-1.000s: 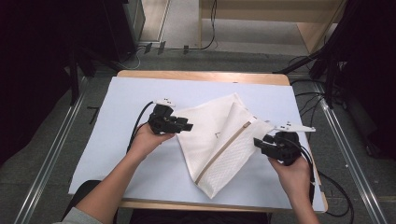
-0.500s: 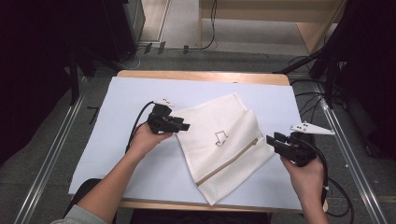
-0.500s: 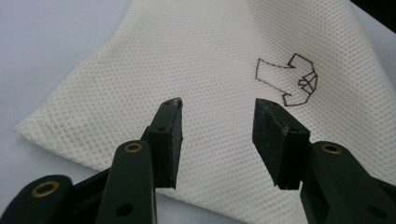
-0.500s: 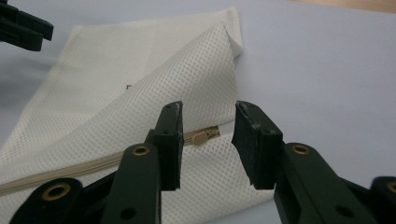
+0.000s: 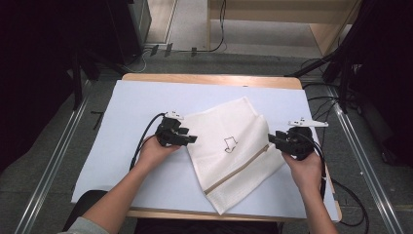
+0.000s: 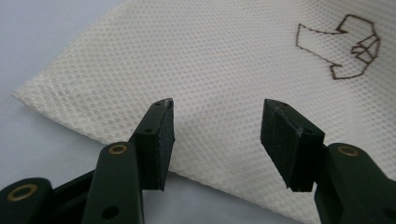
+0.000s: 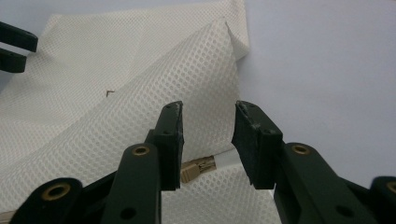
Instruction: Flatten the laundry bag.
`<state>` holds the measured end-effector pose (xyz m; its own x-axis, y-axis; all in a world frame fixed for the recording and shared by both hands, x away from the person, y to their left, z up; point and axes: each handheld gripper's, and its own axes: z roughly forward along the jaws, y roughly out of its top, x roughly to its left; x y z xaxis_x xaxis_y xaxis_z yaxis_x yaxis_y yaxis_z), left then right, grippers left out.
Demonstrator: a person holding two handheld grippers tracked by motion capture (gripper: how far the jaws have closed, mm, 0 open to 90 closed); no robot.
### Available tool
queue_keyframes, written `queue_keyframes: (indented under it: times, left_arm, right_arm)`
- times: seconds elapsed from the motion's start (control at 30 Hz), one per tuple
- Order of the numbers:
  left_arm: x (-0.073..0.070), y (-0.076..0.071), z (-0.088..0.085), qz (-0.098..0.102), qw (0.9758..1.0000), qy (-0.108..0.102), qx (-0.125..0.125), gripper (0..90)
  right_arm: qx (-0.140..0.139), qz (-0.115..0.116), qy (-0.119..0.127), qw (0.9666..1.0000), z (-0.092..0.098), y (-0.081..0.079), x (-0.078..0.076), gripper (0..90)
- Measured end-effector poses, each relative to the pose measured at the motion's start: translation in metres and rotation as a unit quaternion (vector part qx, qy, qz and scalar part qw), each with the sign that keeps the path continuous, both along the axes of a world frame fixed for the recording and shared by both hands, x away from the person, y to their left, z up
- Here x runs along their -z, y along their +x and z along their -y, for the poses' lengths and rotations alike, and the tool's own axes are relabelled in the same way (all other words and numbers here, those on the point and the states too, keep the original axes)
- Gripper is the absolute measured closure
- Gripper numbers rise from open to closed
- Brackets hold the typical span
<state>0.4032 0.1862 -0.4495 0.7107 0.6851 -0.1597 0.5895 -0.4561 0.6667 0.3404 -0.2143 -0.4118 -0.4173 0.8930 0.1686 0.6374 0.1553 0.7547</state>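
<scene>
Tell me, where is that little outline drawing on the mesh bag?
In the high view, the drawing sits mid-bag, between both grippers.

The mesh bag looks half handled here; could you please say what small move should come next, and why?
Probably ease the right tongs forward and close on the zipper pull. It lies just beyond their open jaws, and the left tongs have just been opening, with nothing between them, over the mesh bag.

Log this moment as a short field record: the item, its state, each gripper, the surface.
item: white mesh laundry bag with an embroidered outline
state: folded over, tan zipper showing
left gripper: jaws have just been opening, over the bag's edge, nothing clamped
right gripper: open at the zipper end
surface: pale blue table cover
</scene>
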Motion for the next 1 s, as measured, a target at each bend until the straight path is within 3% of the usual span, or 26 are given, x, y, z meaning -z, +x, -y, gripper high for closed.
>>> queue_keyframes:
  times: [0.2, 0.4, 0.6, 0.7, 0.77, 0.87, 0.93, 1.0]
  left_arm:
    - [0.000, 0.001, -0.003, 0.037, 0.9987, 0.026, -0.022, 43.5]
    - [-0.004, 0.008, -0.022, 0.010, 0.9975, 0.021, -0.066, 43.0]
    - [0.005, 0.008, -0.015, -0.006, 0.9977, 0.034, -0.058, 39.9]
    - [0.007, 0.008, -0.010, 0.002, 0.9973, 0.035, -0.064, 39.9]
    - [0.009, 0.006, -0.007, 0.009, 0.9974, 0.036, -0.061, 45.1]
    - [0.009, 0.002, -0.003, 0.030, 0.9966, 0.057, -0.051, 60.3]
    - [0.010, 0.002, -0.004, 0.028, 0.9973, 0.049, -0.048, 71.6]
    - [0.011, 0.003, -0.005, 0.021, 0.9979, 0.036, -0.049, 76.0]
  right_arm:
    - [-0.004, -0.007, 0.000, 1.0000, 0.000, 0.001, 0.005, 64.0]
    - [-0.007, -0.011, -0.002, 0.9999, -0.002, 0.000, 0.008, 64.0]
    - [-0.005, -0.015, -0.006, 0.9999, -0.001, 0.000, 0.009, 64.0]
    - [-0.005, -0.014, -0.008, 0.9999, 0.000, 0.000, 0.010, 63.9]
    - [-0.002, -0.016, -0.005, 0.9999, 0.001, 0.000, 0.011, 64.0]
    - [-0.002, -0.017, -0.005, 0.9998, 0.002, 0.000, 0.012, 64.0]
    - [-0.002, -0.017, -0.007, 0.9998, 0.002, 0.000, 0.012, 64.0]
    - [-0.003, -0.017, -0.006, 0.9998, 0.001, 0.000, 0.013, 64.0]
